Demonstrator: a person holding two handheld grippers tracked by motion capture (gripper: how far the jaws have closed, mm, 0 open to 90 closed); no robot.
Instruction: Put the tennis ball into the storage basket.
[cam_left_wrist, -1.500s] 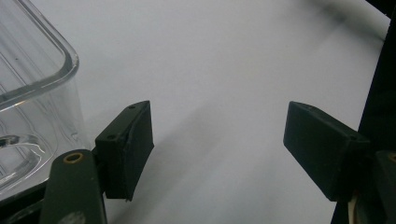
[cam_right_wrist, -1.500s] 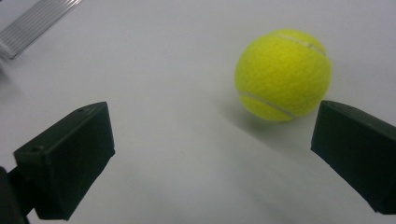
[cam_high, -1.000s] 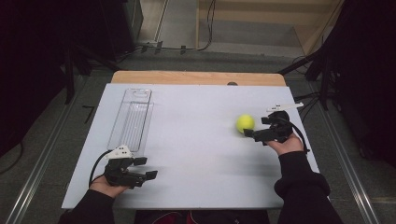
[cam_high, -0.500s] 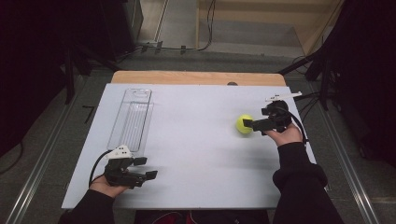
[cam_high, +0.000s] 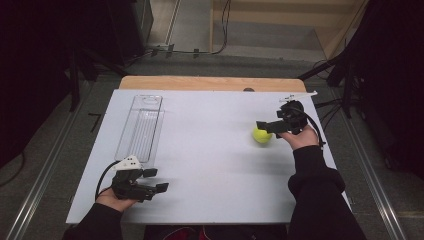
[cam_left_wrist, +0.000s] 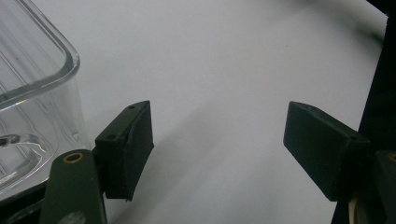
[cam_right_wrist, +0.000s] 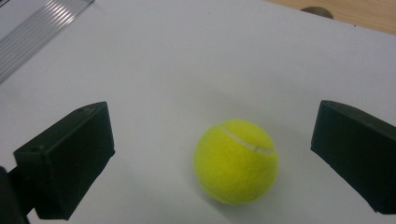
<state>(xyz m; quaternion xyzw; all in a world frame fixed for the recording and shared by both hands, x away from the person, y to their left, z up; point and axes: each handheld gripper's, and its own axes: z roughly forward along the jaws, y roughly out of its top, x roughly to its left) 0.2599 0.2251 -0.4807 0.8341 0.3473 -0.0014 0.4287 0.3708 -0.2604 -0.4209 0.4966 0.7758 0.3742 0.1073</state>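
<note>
One yellow tennis ball (cam_high: 261, 135) lies on the white table (cam_high: 210, 165), well to the right of the one clear plastic tray (cam_high: 141, 127). Two handheld grippers are over the table: the left gripper (cam_high: 156, 181) just below the tray's near end, the right gripper (cam_high: 263, 125) far to the tray's right, at the ball.

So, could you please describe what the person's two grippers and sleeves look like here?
Both grippers are black with two blocky, flat-faced jaws. The left gripper carries a pale grey three-cornered plate on top and trails a black cable. The right gripper has a black cable too and a thin white piece beside it. Both sleeves are dark and long.
</note>
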